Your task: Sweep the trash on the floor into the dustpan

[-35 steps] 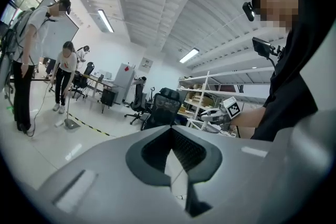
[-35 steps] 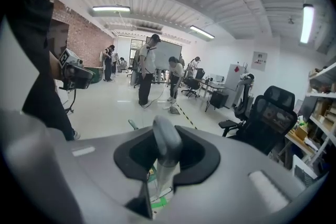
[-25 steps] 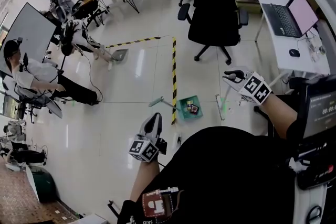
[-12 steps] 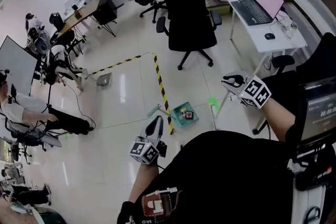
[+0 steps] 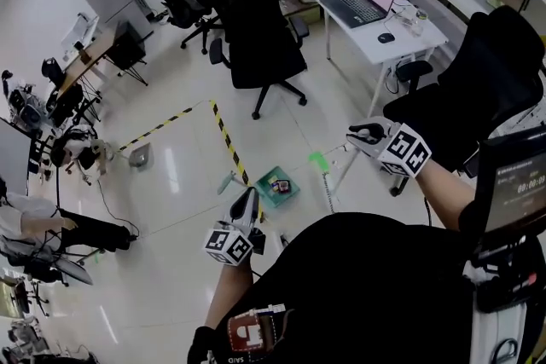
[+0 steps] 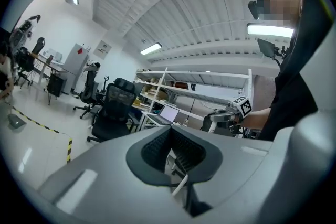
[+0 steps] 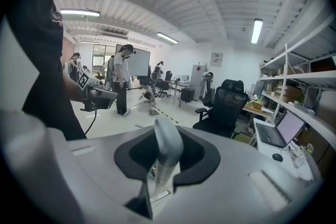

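Observation:
A green dustpan (image 5: 268, 193) sits on the pale floor with small pieces of trash (image 5: 279, 182) inside it. My left gripper (image 5: 246, 200) hangs just left of it, shut on the thin white dustpan handle (image 6: 179, 185). To the pan's right the broom head (image 5: 328, 193) rests on the floor. Its stick (image 5: 345, 165) runs up to my right gripper (image 5: 362, 135), which is shut on the grey broom handle (image 7: 167, 145). The left gripper (image 6: 170, 150) and the right gripper (image 7: 167, 153) each show their jaws pressed around what they hold.
Yellow-black tape (image 5: 225, 137) runs across the floor right beside the dustpan. A black office chair (image 5: 256, 30) stands behind it, and a white desk (image 5: 401, 37) with a laptop at the far right. Another black chair (image 5: 478, 89) is close on the right. A person (image 5: 38, 222) crouches at the left.
The head view has swung, so the room has shifted down and left. Both grippers keep their holds, and broom head and dustpan stay about the same distance apart.

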`<state>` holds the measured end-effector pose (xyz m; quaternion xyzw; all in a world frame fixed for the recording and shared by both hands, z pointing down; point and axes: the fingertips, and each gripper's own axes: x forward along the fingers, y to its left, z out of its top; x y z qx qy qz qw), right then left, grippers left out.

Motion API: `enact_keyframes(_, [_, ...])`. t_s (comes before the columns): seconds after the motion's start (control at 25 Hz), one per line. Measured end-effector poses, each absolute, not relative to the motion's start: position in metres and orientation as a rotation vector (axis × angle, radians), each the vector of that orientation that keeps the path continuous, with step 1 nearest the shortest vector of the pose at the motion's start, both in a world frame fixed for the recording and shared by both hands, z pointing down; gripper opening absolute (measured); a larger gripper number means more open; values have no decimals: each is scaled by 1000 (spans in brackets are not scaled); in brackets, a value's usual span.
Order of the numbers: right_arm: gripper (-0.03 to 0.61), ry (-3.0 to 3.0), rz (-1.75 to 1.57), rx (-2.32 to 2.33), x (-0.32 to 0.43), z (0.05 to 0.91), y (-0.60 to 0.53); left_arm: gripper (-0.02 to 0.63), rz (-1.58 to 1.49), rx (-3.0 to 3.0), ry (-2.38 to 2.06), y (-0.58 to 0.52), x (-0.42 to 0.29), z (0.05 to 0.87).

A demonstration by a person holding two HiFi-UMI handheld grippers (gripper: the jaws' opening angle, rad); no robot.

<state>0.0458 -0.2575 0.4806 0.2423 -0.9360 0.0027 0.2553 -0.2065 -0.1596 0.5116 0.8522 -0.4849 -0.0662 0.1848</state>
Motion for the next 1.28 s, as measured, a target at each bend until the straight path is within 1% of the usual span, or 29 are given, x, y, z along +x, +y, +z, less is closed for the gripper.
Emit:
enact_keyframes(0.16, [61,-2568,-5,683,82,467,-236,0,-182,2448,-1340,-149,-165,499])
enact_keyframes(0.68, [61,-2585,-38,580,212,469,-139,0,-195,2429,-1362,-68,-11,490])
enact_keyframes(0.88, [61,-2589,-58,525,235,484,-107,0,-205,2389,-1419,-24,11,510])
enact_keyframes(1.0, [61,-2593,-59,482,241,485,-91,0,-203,2361,-1456,-1,17,508])
enact_keyframes(1.28, [61,-2612,-37,412,245,486,-74,0,-202,2299,-1551,34,11,497])
